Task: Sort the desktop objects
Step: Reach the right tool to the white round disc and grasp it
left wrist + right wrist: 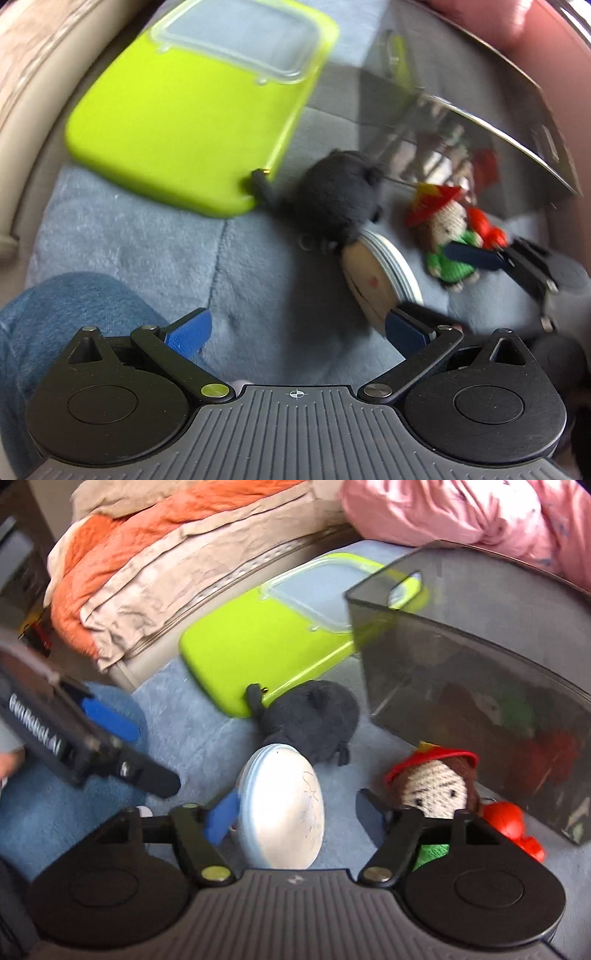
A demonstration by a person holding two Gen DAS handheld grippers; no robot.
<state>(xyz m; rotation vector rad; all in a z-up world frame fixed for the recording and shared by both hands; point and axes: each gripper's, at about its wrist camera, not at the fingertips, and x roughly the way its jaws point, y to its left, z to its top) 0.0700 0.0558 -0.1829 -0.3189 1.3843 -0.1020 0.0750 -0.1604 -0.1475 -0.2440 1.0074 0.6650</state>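
Observation:
A white round disc-shaped case (286,808) lies on the blue blanket; in the left wrist view it (376,273) shows its tan underside. A dark grey plush toy (314,716) (338,195) lies behind it. A crocheted doll with a red hat (436,782) (448,229) lies to the right. My right gripper (295,812) is open, its jaws either side of the white case, and also shows in the left wrist view (476,254) by the doll. My left gripper (295,328) is open and empty above the blanket, and shows in the right wrist view (110,716).
A lime-green board (184,122) (266,642) with a clear plastic lid (236,37) lies at the back. A dark translucent bin (476,679) (461,110) stands on the right. Orange and beige bedding (155,554) and a pink cloth (461,513) lie behind. A jeans-clad knee (62,314) is at lower left.

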